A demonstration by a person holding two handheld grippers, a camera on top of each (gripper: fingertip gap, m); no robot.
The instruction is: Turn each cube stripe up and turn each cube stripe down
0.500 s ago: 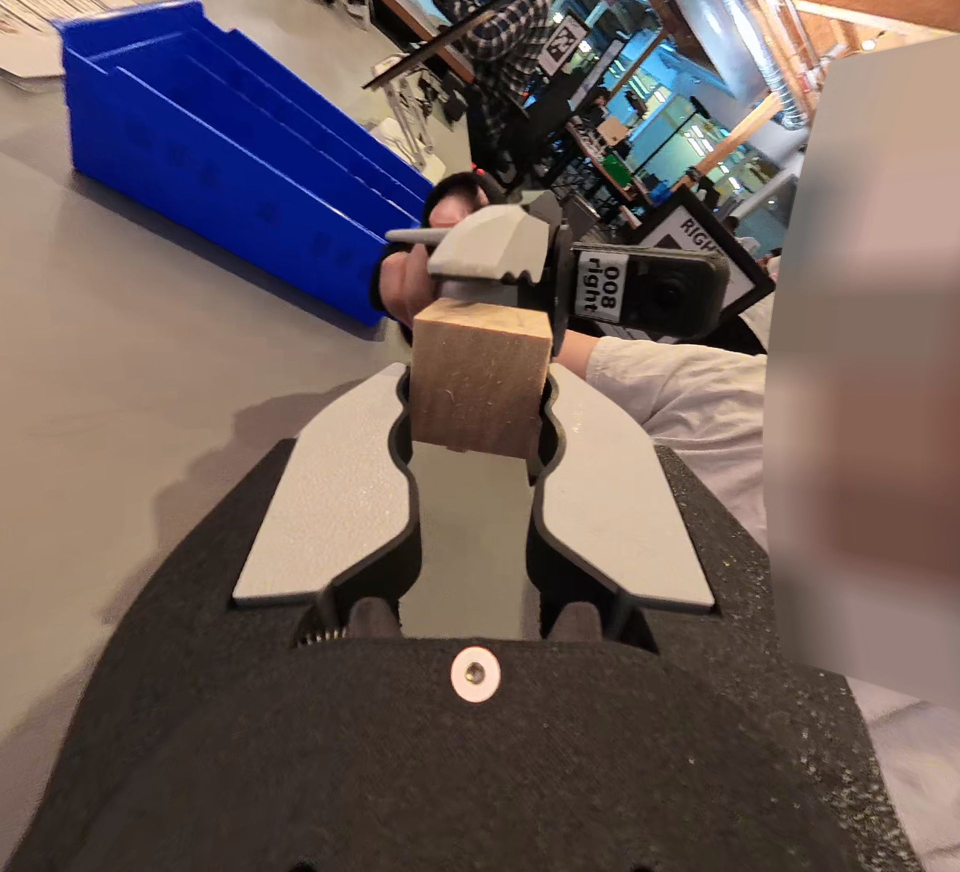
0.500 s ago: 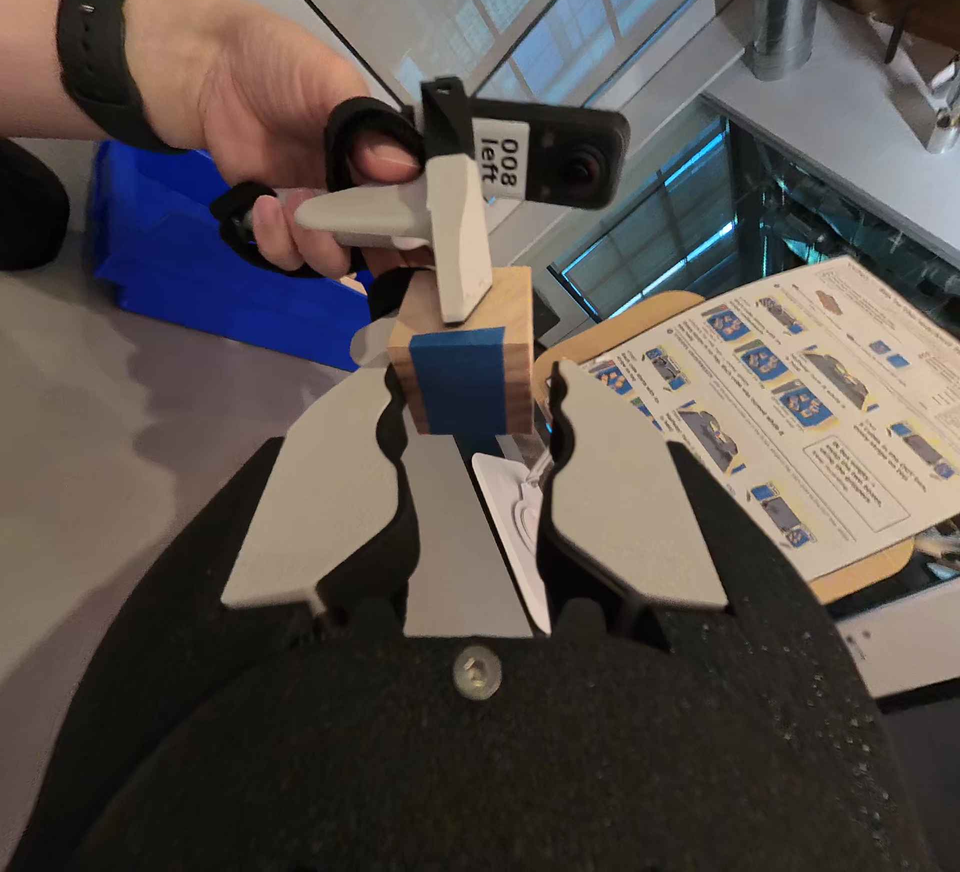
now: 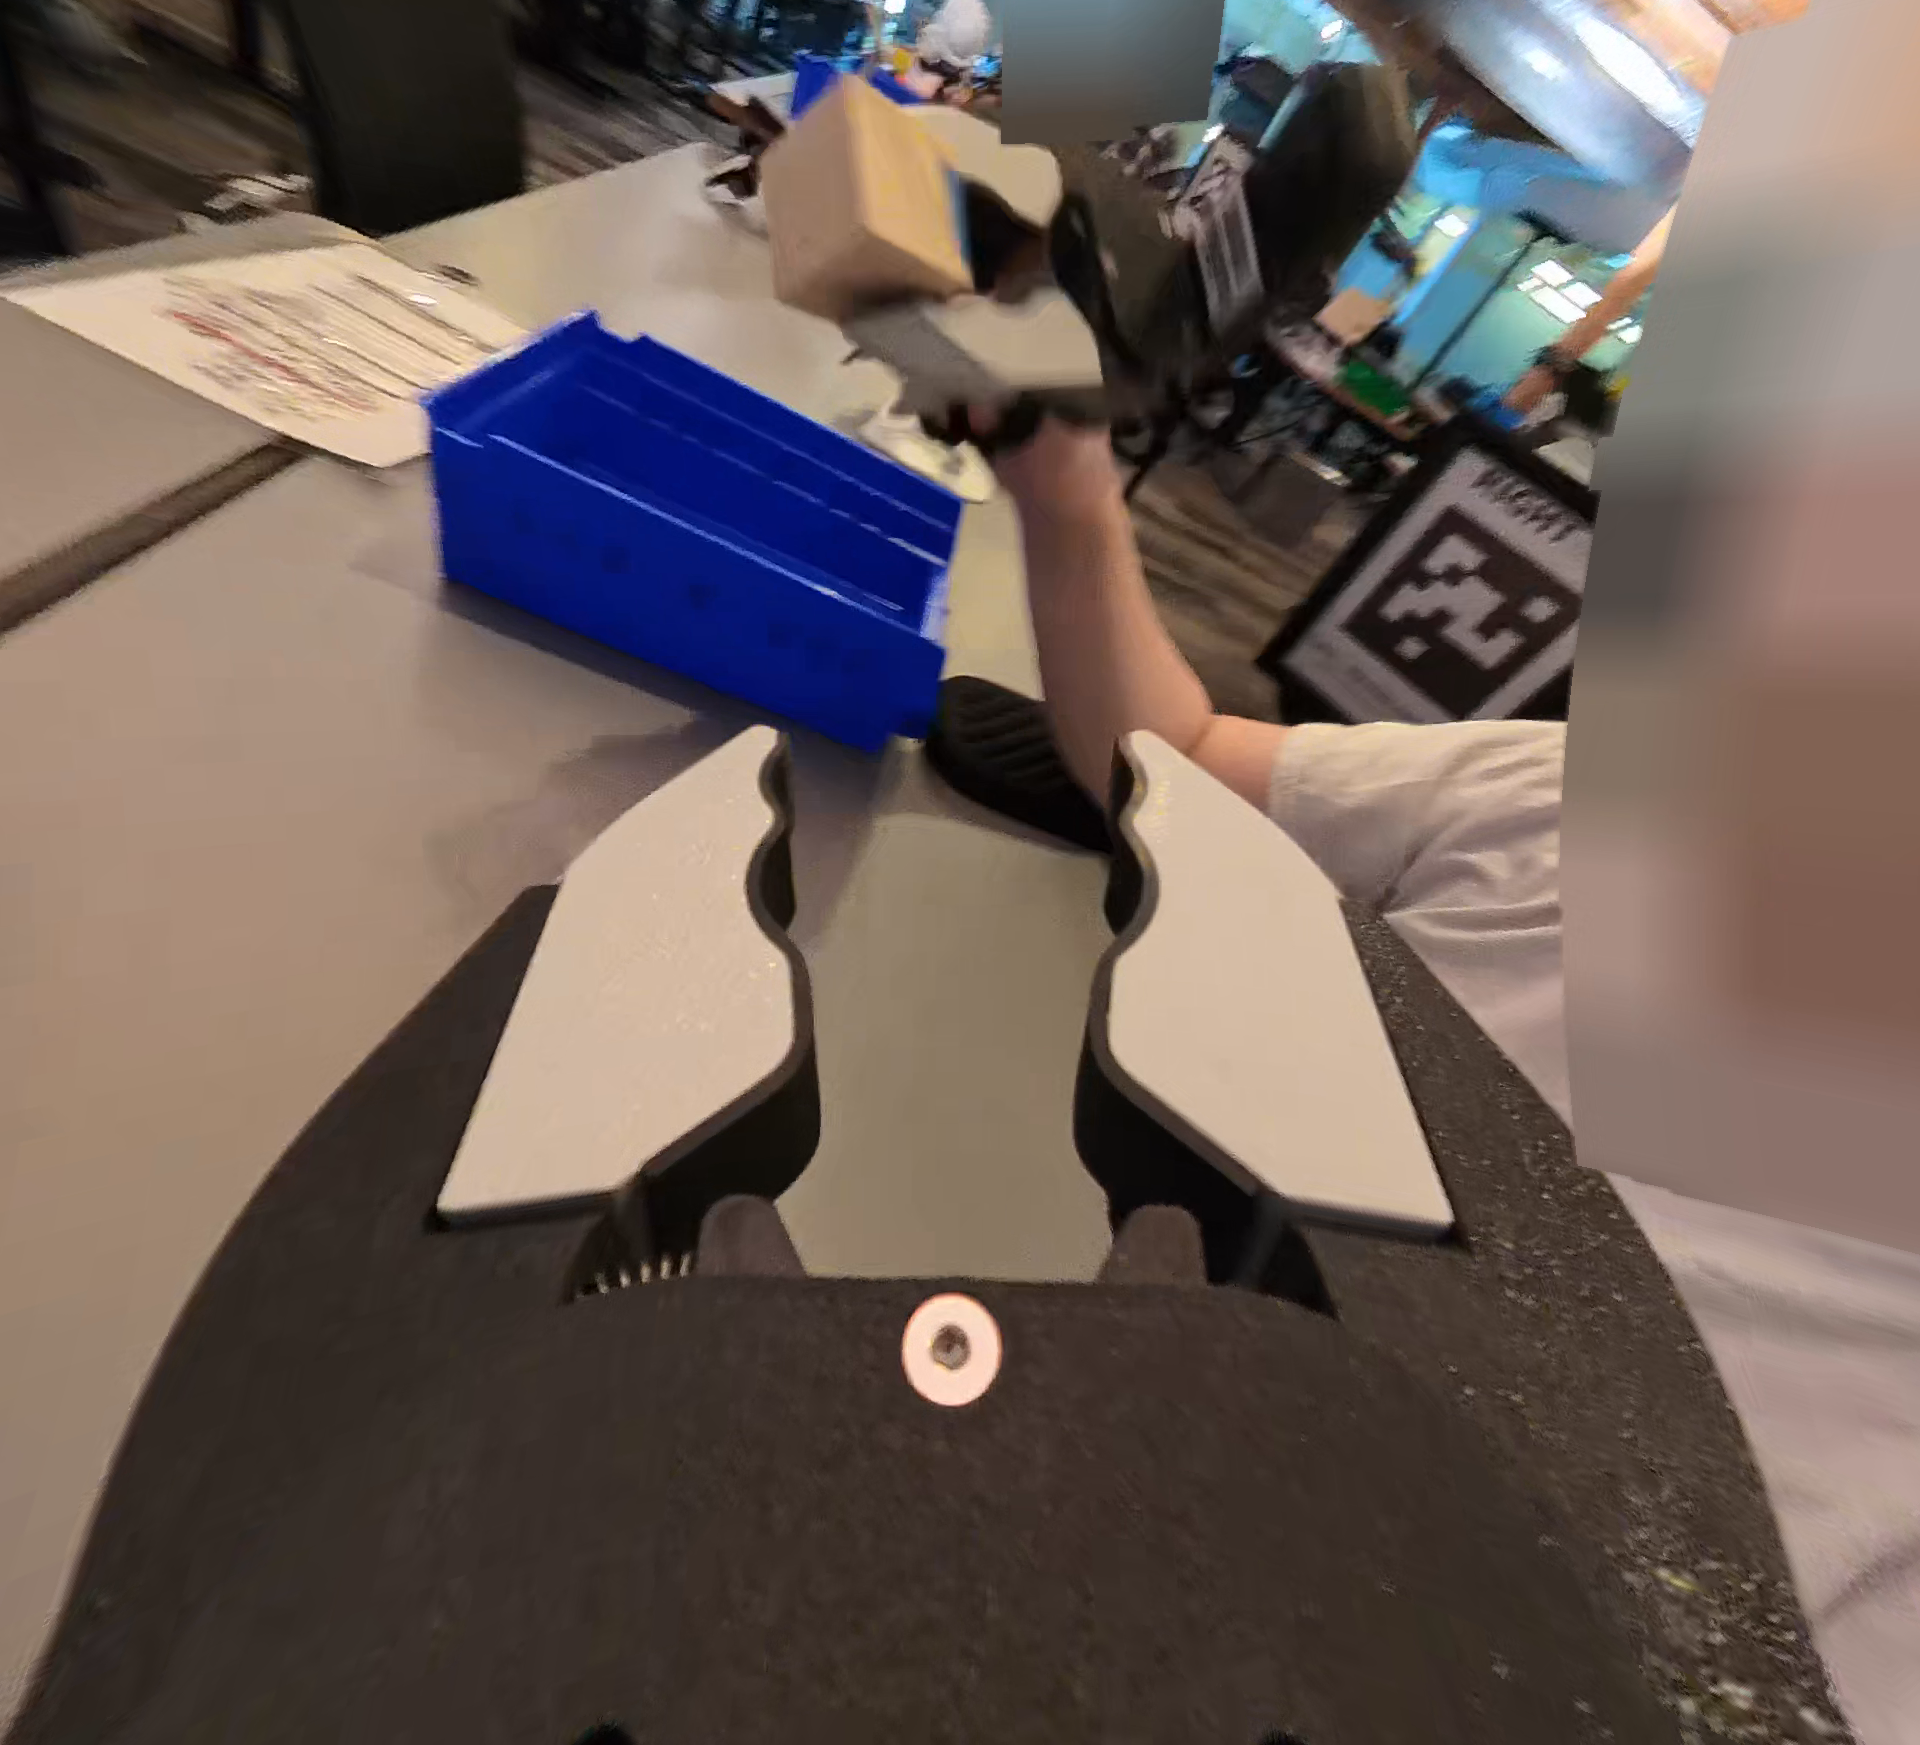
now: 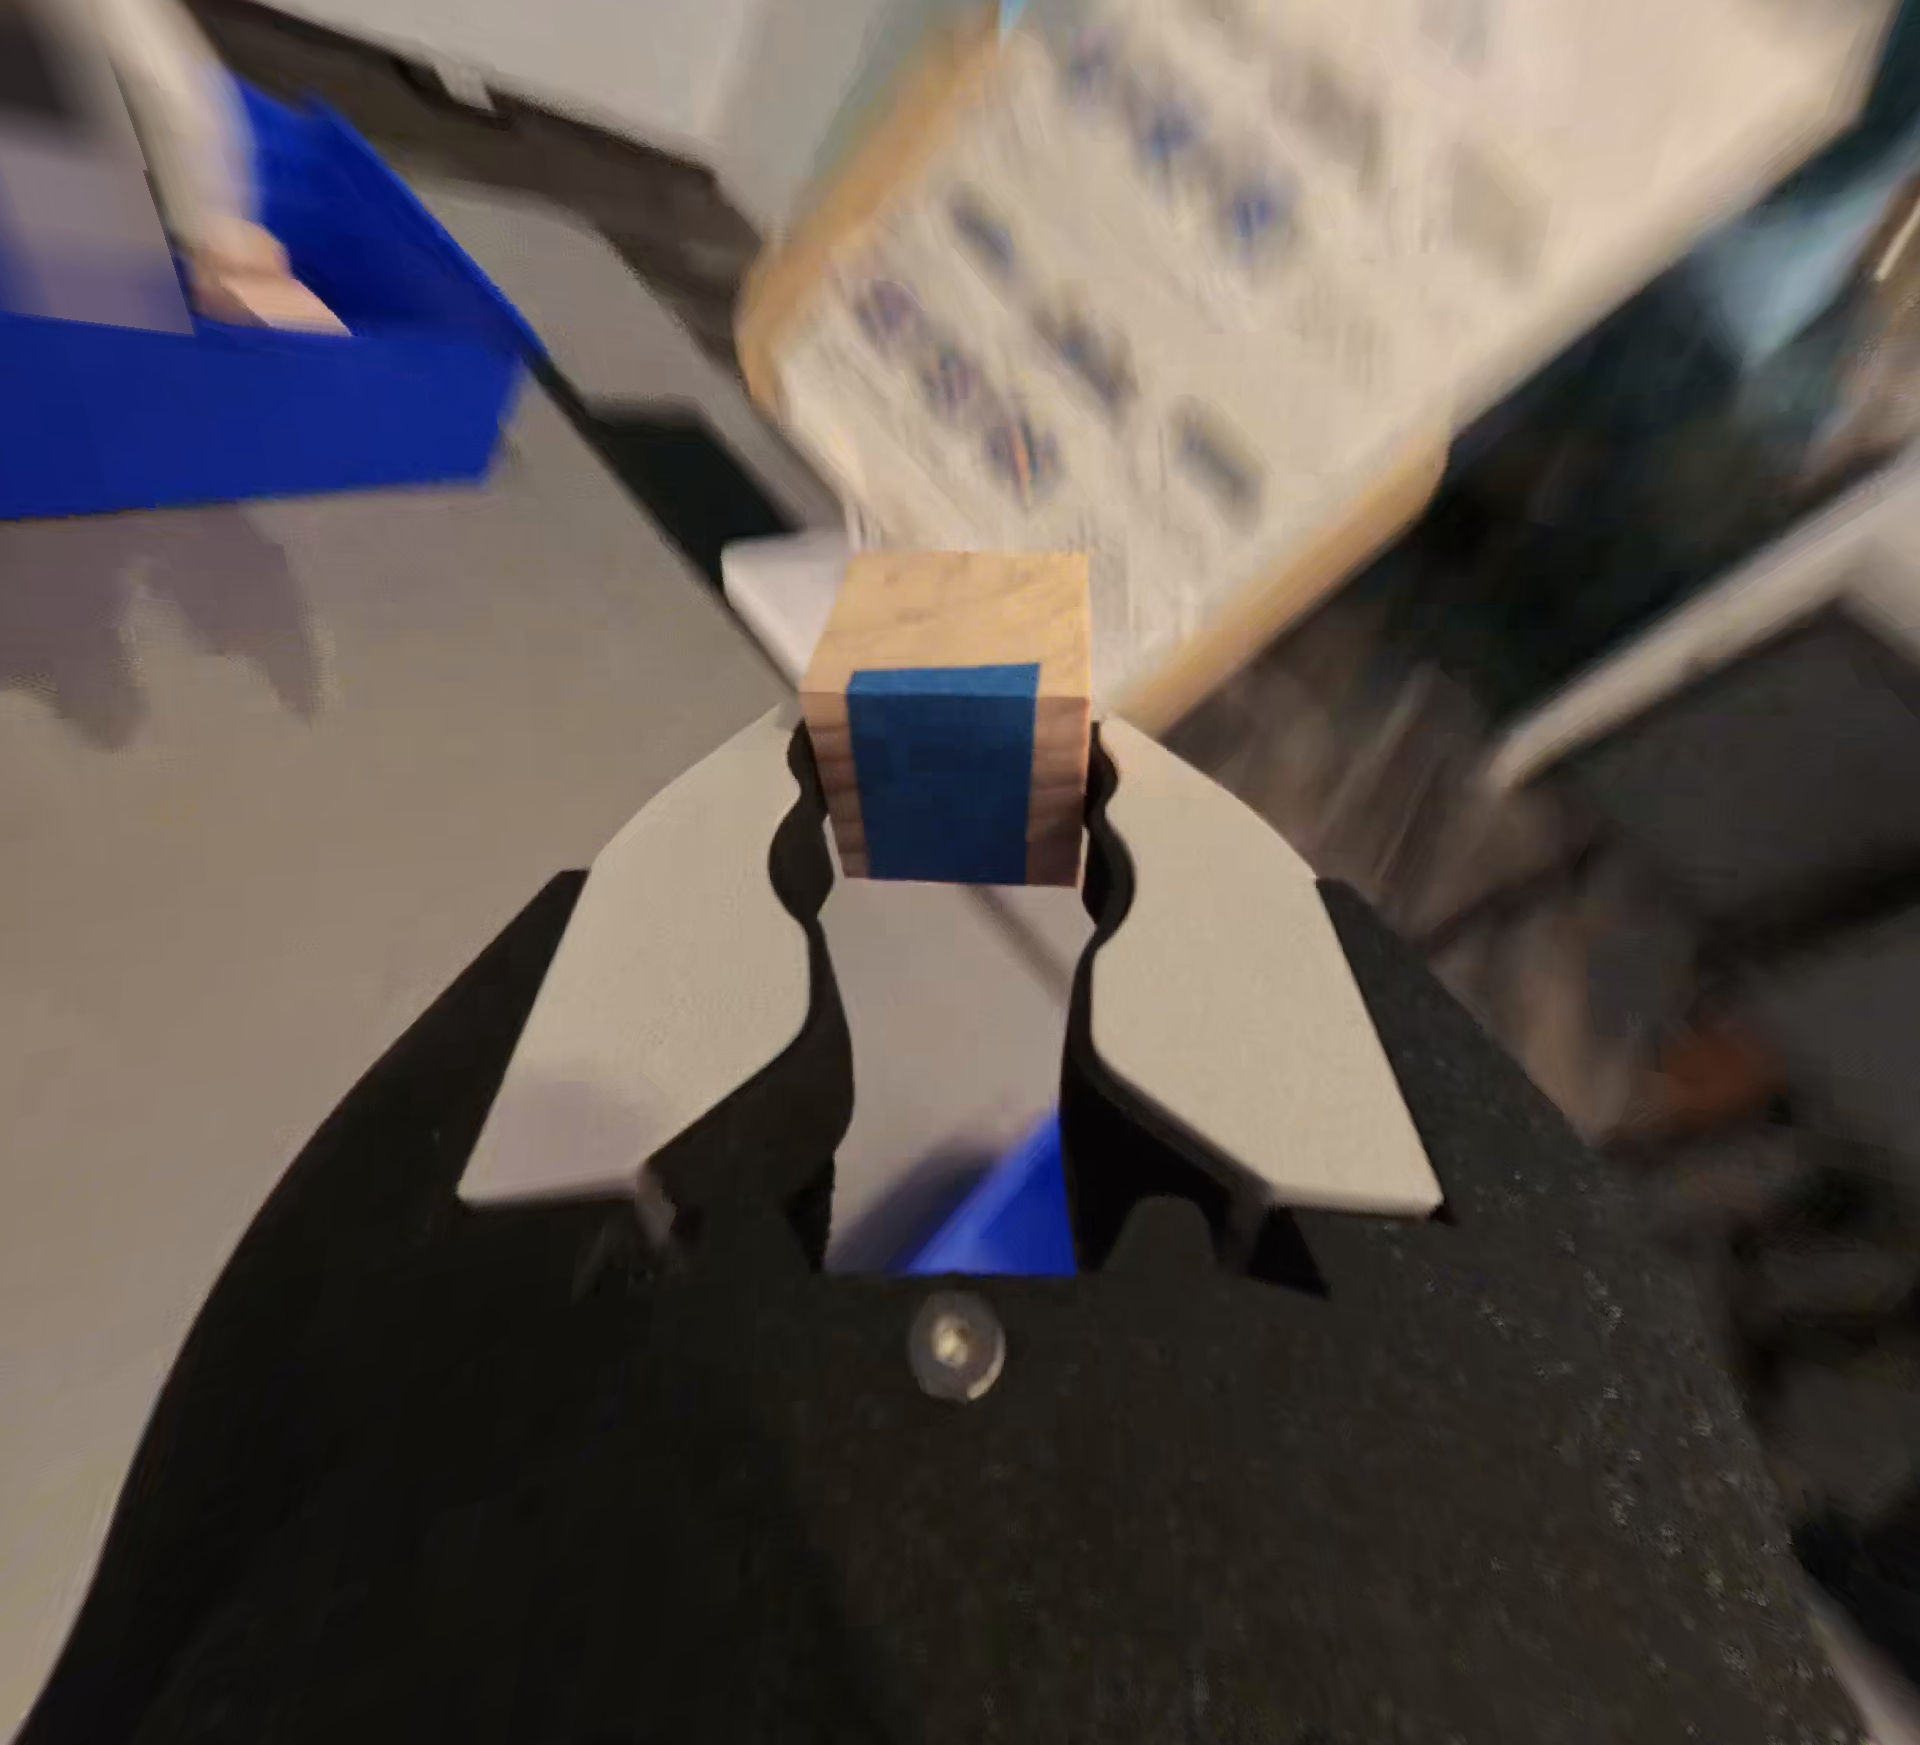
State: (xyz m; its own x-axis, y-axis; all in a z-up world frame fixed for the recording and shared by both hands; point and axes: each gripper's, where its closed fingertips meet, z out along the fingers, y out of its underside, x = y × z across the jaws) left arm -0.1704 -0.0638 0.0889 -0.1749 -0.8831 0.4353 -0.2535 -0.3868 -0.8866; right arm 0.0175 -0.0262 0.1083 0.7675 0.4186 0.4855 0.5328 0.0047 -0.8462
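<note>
Leftmost in the left wrist view, a printed sheet [image 3: 301, 345] is seen lying flat on the grey table [image 3: 208, 760], and just to its right a blue bin [image 3: 686, 532] stands on the same surface. Low in the middle of that view the left gripper [image 3: 945, 760] is held over the table with its jaws spread wide and nothing between them. Above and beyond the bin, the right gripper [image 3: 935, 272] is seen raised in the air, carried by a person's hand, with a forearm and a pale sleeve [image 3: 1403, 822] leading down to the right; the wooden cube [image 3: 862, 209] is clamped in it, well clear of the table, and a sliver of its blue stripe shows on the side turned toward the gripper body. A black-and-white marker board [image 3: 1455, 594] stands at the right. Across in the right wrist view, much is smeared by motion. At the far left the blue bin [image 4: 260, 407] is seen again, with a pale wooden block [image 4: 260, 293] apparently inside it, though blur makes this uncertain. At the centre the right gripper [image 4: 956, 739] has its jaws closed on the two side faces of the cube [image 4: 956, 719]; the blue stripe [image 4: 940, 770] is turned toward the camera and a bare wood face is uppermost. Right of the cube a blurred picture sheet on a tan board [image 4: 1247, 241] is visible.
</note>
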